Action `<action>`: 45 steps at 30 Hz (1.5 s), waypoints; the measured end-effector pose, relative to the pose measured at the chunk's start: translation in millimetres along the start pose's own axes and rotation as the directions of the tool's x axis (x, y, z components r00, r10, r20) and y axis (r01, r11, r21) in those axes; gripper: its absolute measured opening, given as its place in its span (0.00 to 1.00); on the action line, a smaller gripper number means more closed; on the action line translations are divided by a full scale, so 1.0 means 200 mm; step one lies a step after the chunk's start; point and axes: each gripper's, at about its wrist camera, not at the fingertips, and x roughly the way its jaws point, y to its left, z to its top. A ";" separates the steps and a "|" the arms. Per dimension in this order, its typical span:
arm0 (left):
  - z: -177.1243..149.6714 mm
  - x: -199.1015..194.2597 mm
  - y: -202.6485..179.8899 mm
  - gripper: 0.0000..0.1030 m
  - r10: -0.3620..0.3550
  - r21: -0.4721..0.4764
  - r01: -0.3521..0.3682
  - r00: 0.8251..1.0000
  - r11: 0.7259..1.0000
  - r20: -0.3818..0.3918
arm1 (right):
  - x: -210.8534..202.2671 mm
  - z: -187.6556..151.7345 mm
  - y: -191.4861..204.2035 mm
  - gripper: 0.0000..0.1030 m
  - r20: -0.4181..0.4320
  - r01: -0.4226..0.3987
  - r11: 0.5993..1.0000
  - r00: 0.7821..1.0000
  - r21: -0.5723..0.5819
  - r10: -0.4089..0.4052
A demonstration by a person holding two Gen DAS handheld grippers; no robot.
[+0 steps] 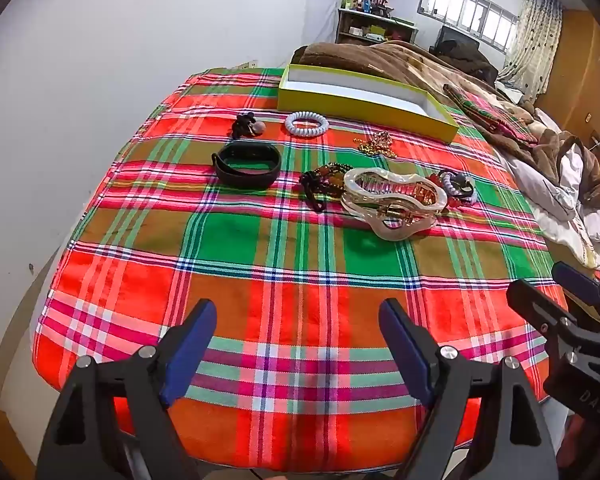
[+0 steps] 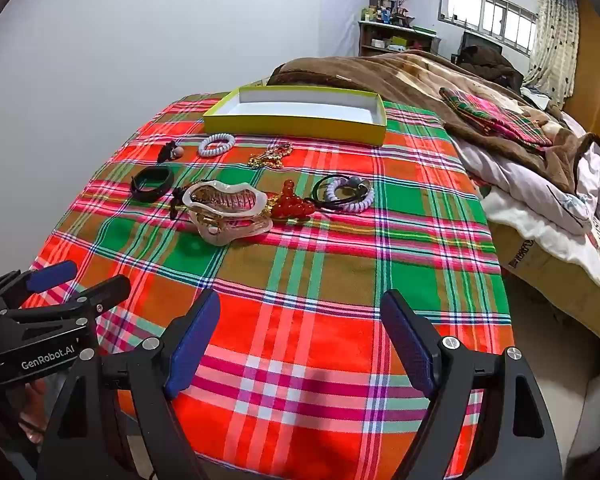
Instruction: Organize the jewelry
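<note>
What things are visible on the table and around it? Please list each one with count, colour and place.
box: 1, yellow outside, white inside, far edge, nothing inside
coil hair tie: 1, white, before the box
black tie with bead: 1, left of it
gold chain: 1, middle
black band: 1, left
hair claw: 1, cream, centre
red beads: 1 cluster, right of claw
ties: small pile, black and white, right
tablecloth: 1, plaid
bedding: brown and white, right
left tool: open, holds nothing
right tool: open, holds nothing
</note>
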 end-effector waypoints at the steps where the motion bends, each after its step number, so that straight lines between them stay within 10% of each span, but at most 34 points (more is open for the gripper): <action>1: 0.00 0.00 0.00 0.82 -0.004 -0.001 0.004 1.000 1.000 0.001 | 0.00 0.00 0.00 0.80 0.000 -0.001 1.000 1.000 0.001 0.001; 45: -0.01 0.00 0.02 0.75 0.002 -0.013 -0.002 1.000 1.000 0.004 | 0.01 0.01 0.01 0.80 0.002 -0.018 1.000 1.000 0.008 0.018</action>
